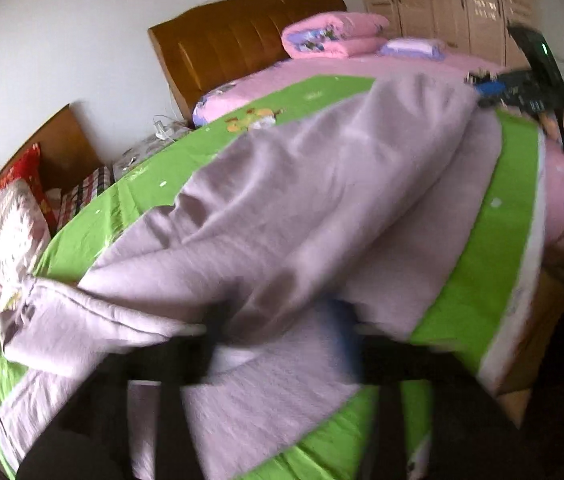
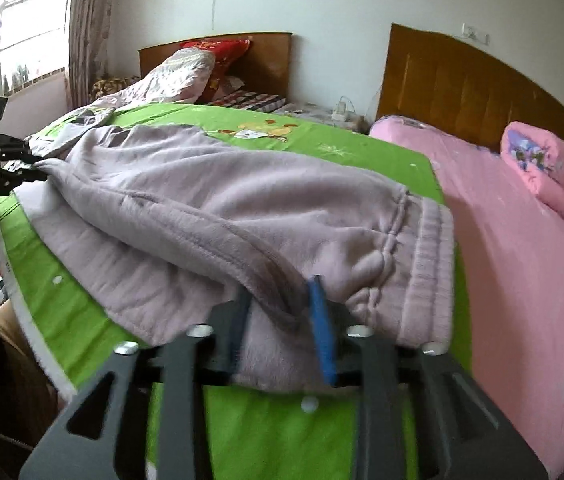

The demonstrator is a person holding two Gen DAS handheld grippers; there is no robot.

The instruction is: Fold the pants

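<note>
Lilac fleece pants [image 2: 210, 200] lie folded lengthwise on a green sheet [image 2: 94, 320], with the elastic waistband [image 2: 434, 264] at the right. My right gripper [image 2: 280, 304] straddles a fold of the waist end; its jaws stand apart with the cloth loose between them. In the left wrist view the pants [image 1: 302, 200] fill the middle. My left gripper [image 1: 280, 320] is blurred, with wide jaws around the leg end. The right wrist view shows the left gripper [image 2: 40, 166] at the far left, at the cloth's edge. The right gripper [image 1: 478, 90] appears at the upper right.
The green sheet covers part of a bed with a pink cover [image 2: 514, 240] and a brown headboard [image 2: 462, 88]. Folded pink quilts [image 1: 334, 34] lie at its head. A second bed with pillows [image 2: 186, 68] stands beyond, and wardrobes [image 1: 462, 0] line the wall.
</note>
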